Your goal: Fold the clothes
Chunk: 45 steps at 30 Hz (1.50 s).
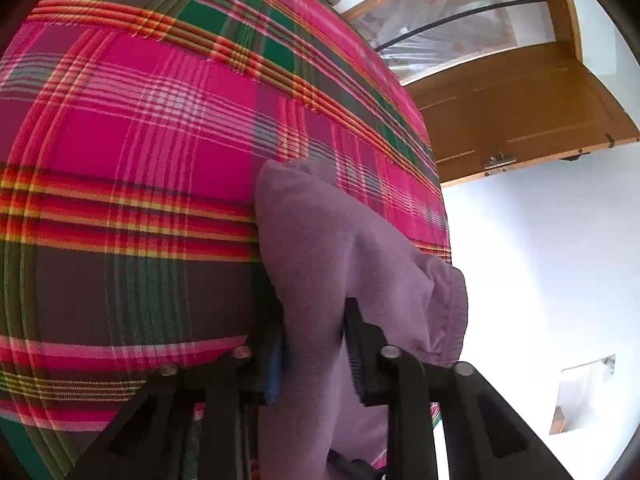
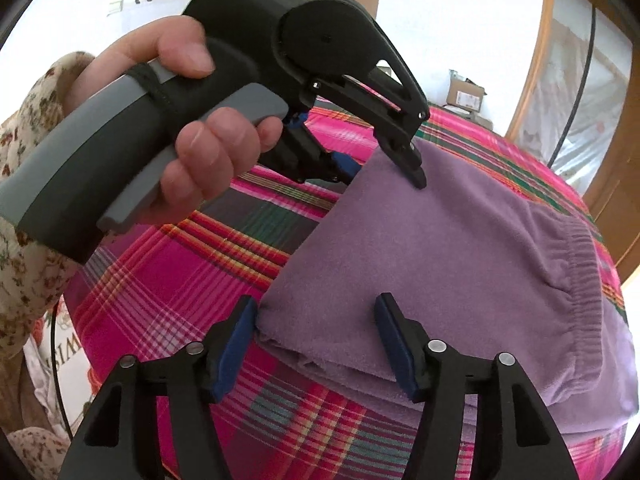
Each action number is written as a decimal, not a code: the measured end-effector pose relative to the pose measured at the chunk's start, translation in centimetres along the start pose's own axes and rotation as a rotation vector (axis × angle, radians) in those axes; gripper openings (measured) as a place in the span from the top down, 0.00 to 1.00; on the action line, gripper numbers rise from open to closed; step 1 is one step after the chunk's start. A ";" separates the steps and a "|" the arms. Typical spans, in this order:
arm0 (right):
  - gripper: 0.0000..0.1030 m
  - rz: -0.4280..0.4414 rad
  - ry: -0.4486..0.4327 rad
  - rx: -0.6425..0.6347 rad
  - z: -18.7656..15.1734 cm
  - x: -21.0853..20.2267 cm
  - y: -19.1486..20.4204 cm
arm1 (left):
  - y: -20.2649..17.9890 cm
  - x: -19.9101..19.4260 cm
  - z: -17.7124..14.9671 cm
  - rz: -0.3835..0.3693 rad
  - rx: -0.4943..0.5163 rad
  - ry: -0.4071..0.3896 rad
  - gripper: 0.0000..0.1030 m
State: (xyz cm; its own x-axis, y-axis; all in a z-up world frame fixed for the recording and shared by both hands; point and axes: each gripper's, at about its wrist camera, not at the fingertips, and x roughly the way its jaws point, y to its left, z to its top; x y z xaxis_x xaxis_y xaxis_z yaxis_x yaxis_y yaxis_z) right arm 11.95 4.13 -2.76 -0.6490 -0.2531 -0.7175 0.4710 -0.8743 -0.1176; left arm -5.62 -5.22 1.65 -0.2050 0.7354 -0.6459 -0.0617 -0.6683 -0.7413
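A purple fleece garment (image 2: 460,264) with an elastic waistband (image 2: 576,280) lies folded on a pink plaid bedcover (image 2: 168,280). My left gripper (image 1: 312,344) is shut on the garment (image 1: 320,248) at its far corner; it also shows in the right wrist view (image 2: 384,168), held by a hand. My right gripper (image 2: 316,340) is open, its jaws either side of the garment's near folded corner, not closed on it.
The plaid cover (image 1: 140,140) spans the bed. A wooden door (image 1: 520,100) and white wall stand beyond the bed's edge. A cardboard box (image 2: 466,96) sits at the far side. A floral sleeve (image 2: 24,240) is at the left.
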 end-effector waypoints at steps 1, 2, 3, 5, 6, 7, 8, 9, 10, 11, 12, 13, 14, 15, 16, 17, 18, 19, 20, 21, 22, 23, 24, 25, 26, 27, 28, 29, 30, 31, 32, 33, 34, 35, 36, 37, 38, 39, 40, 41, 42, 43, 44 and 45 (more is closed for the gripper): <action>0.54 -0.009 -0.001 -0.001 0.0 0.0 0.0 | 0.0 -0.1 0.0 -0.001 0.004 -0.003 0.81; 0.60 -0.013 -0.001 0.000 0.1 0.0 -0.1 | 0.1 -0.1 0.0 -0.006 0.004 -0.005 0.82; 0.63 -0.011 0.002 0.004 0.1 0.1 -0.3 | 0.1 -0.2 0.0 -0.011 0.004 -0.007 0.85; 0.72 -0.017 0.009 0.019 0.3 0.2 -0.8 | -0.1 -0.4 0.0 -0.020 0.014 -0.011 0.88; 0.74 -0.012 0.009 0.032 0.4 0.2 -1.0 | -0.3 -0.5 0.0 -0.025 0.021 -0.013 0.89; 0.76 -0.004 0.007 0.048 0.5 0.1 -1.3 | -0.4 -0.6 0.0 -0.031 0.025 -0.016 0.90; 0.78 0.005 0.006 0.064 0.5 0.1 -1.6 | -0.4 -0.8 0.0 -0.038 0.028 -0.020 0.90; 0.79 0.012 0.003 0.078 0.6 0.0 -1.8 | -0.4 -1.0 0.0 -0.045 0.030 -0.024 0.90; 0.80 0.017 0.000 0.086 0.7 0.0 -2.0 | -0.4 -1.2 0.0 -0.050 0.030 -0.027 0.90; 0.81 0.018 0.001 0.087 0.8 -0.1 -2.2 | -0.2 -1.4 0.1 -0.052 0.026 -0.031 0.90; 0.81 0.019 -0.002 0.085 1.0 -0.1 -2.2 | 0.0 -1.6 0.1 -0.055 0.026 -0.035 0.90; 0.82 0.020 -0.008 0.084 1.1 -0.2 -2.1 | -0.1 -1.8 0.1 -0.059 0.030 -0.041 0.90; 0.82 0.020 -0.013 0.083 1.2 -0.3 -2.0 | 0.0 -2.0 0.1 -0.064 0.032 -0.045 0.90; 0.82 0.021 -0.016 0.080 1.3 -0.4 -2.0 | 0.0 -2.4 0.1 -0.071 0.033 -0.049 0.91; 0.82 0.021 -0.020 0.077 1.5 -0.6 -2.0 | 0.0 -2.7 0.1 -0.078 0.035 -0.054 0.91; 0.82 0.022 -0.023 0.073 1.6 -0.8 -1.8 | -0.1 -3.0 0.1 -0.084 0.040 -0.059 0.91; 0.82 0.021 -0.026 0.068 1.7 -1.2 -1.2 | 0.2 -3.6 0.1 -0.087 0.046 -0.065 0.91; 0.82 0.021 -0.030 0.063 1.8 -1.6 -0.9 | 0.7 -4.3 0.0 -0.089 0.047 -0.071 0.91; 0.82 0.022 -0.035 0.060 1.8 -1.7 -0.8 | 0.8 -4.5 0.0 -0.090 0.049 -0.076 0.91; 0.82 0.024 -0.038 0.057 1.9 -1.9 -0.7 | 1.0 -4.8 0.0 -0.089 0.049 -0.080 0.91; 0.82 0.028 -0.039 0.052 2.0 -2.1 -0.4 | 1.2 -5.0 0.0 -0.086 0.047 -0.084 0.91; 0.82 0.032 -0.040 0.048 2.1 -2.2 -0.2 | 1.4 -5.3 -0.1 -0.083 0.048 -0.087 0.91; 0.82 0.037 -0.041 0.042 2.3 -2.2 0.0 | 1.6 -5.5 -0.1 -0.082 0.047 -0.091 0.91; 0.82 0.043 -0.041 0.034 2.6 -2.2 0.3 | 1.8 -5.9 -0.1 -0.080 0.045 -0.097 0.91; 0.82 0.049 -0.043 0.026 2.7 -2.2 0.6 | 2.1 -6.4 -0.2 -0.079 0.044 -0.103 0.91; 0.82 0.056 -0.044 0.018 2.9 -2.2 0.9 | 2.4 -6.8 -0.2 -0.077 0.043 -0.109 0.91; 0.82 0.064 -0.045 0.011 3.2 -2.1 1.1 | 2.6 -7.3 -0.3 -0.073 0.040 -0.117 0.91; 0.82 0.072 -0.046 0.003 3.5 -2.0 1.3 | 2.9 -7.8 -0.4 -0.068 0.037 -0.124 0.91; 0.82 0.081 -0.047 -0.007 3.7 -2.0 1.8 | 3.2 -8.3 -0.5 -0.062 0.033 -0.132 0.91; 0.82 0.092 -0.047 -0.017 3.9 -1.9 2.3 | 3.4 -8.7 -0.6 -0.057 0.030 -0.140 0.91; 0.82 0.104 -0.047 -0.028 4.0 -1.9 2.9 | 3.7 -9.2 -0.7 -0.050 0.028 -0.147 0.91; 0.82 0.116 -0.047 -0.038 4.2 -1.9 3.4 | 4.1 -9.7 -0.8 -0.042 0.028 -0.153 0.91; 0.82 0.130 -0.047 -0.046 4.4 -1.9 3.9 | 4.6 -10.2 -1.0 -0.036 0.022 -0.160 0.91; 0.82 0.143 -0.045 -0.056 4.6 -1.8 4.4 | 5.1 -10.7 -1.1 -0.031 0.013 -0.165 0.91; 0.82 0.155 -0.043 -0.067 4.8 -1.7 4.9 | 5.5 -11.0 -1.2 -0.023 0.009 -0.168 0.91; 0.82 0.167 -0.040 -0.078 4.9 -1.7 5.4 | 6.0 -11.4 -1.4 -0.015 0.003 -0.173 0.91; 0.82 0.178 -0.037 -0.089 5.1 -1.6 5.9 | 6.5 -11.9 -1.5 -0.009 -0.004 -0.178 0.91; 0.82 0.191 -0.033 -0.099 5.2 -1.4 6.4 | 7.0 -12.3 -1.6 -0.004 -0.009 -0.183 0.91; 0.82 0.204 -0.030 -0.106 5.4 -1.3 6.9 | 7.5 -12.7 -1.8 0.000 -0.015 -0.187 0.91; 0.82 0.216 -0.028 -0.113 5.5 -1.1 7.2 | 8.1 -13.1 -1.9 0.005 -0.024 -0.191 0.91; 0.82 0.226 -0.026 -0.120 5.7 -1.0 7.6 | 8.5 -13.3 -2.1 0.009 -0.032 -0.194 0.91; 0.82 0.236 -0.023 -0.127 5.8 -0.9 8.0 | 8.9 -13.5 -2.3 0.013 -0.038 -0.196 0.91; 0.82 0.246 -0.019 -0.134 6.0 -0.8 8.5 | 9.4 -13.7 -2.4 0.017 -0.047 -0.198 0.91; 0.82 0.258 -0.016 -0.139 6.1 -0.6 8.8 | 9.8 -13.9 -2.6 0.022 -0.055 -0.200 0.91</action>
State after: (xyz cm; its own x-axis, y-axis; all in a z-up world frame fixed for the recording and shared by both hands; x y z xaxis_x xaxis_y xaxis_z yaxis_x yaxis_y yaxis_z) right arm 12.87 -5.94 0.86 -0.5057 -0.4670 -0.7254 0.6981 -0.7155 -0.0260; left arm -0.85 -21.71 2.88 -0.3960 0.6803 -0.6167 -0.0026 -0.6725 -0.7401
